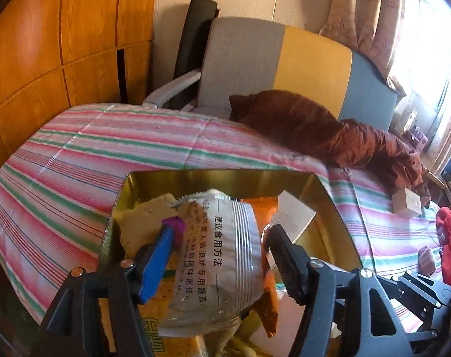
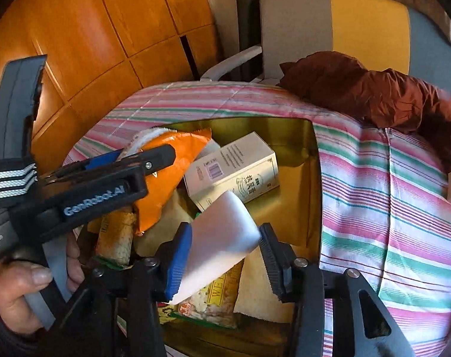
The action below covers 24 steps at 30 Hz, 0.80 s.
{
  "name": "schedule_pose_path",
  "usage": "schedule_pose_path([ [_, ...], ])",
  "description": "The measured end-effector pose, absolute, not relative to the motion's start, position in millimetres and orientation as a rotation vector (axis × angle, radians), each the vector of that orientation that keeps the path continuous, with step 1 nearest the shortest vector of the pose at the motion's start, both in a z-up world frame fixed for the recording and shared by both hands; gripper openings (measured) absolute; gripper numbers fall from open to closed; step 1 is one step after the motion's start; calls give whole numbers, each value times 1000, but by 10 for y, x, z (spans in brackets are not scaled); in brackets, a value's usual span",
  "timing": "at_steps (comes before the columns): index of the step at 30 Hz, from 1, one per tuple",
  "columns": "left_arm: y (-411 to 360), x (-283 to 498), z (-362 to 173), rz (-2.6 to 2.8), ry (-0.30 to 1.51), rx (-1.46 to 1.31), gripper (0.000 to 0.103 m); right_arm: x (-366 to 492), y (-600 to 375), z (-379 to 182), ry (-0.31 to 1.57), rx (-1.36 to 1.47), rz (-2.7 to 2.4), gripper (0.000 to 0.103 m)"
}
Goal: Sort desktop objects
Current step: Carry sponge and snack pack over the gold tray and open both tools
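Observation:
A gold tin box (image 1: 225,176) (image 2: 314,160) lies open on a striped quilt and holds several things. My left gripper (image 1: 218,260) hangs over it. A silver pouch (image 1: 222,255) with printed text stands between its fingers: the blue pad (image 1: 154,263) touches it, while the black pad (image 1: 281,263) stands just clear. My right gripper (image 2: 225,260) is over the same box, with a white foam block (image 2: 222,238) loose between its spread pads. An orange bag (image 2: 166,178), a white carton (image 2: 234,169) and snack packets (image 2: 213,300) lie inside. A hand (image 2: 17,285) holds the left gripper.
The striped quilt (image 1: 76,172) surrounds the box on all sides. A rust-brown cloth (image 1: 329,136) is bunched at the back right, in front of a chair (image 1: 240,65). A small white box (image 1: 408,203) and a red cloth (image 1: 449,238) lie at the right. Wooden cabinet doors (image 1: 61,44) stand behind.

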State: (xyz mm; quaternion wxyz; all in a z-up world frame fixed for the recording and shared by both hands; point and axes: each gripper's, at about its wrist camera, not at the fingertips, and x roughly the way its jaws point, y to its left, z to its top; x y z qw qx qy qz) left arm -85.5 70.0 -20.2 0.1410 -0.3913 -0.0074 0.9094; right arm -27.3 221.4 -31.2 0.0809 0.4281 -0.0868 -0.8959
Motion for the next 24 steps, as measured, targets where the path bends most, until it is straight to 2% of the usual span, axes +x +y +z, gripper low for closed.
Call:
schedule_pose_path([
  [4,681,-799,-80,2636,-32,-1093,68,-229,2270,-220,-279,1235,-2718,61],
  [12,639,-701,7,2636,-58,-1081,68,-167,2289,-163,-273,1216,-2750,61],
  [19,650,-521,60,2639,-12,-1058,68,-47,2266,-127,-252,1197,-2784,67],
  [24,727,-456,60,2616,9,-1055,68,44,2330,-87,-260,1189,-2809,68],
])
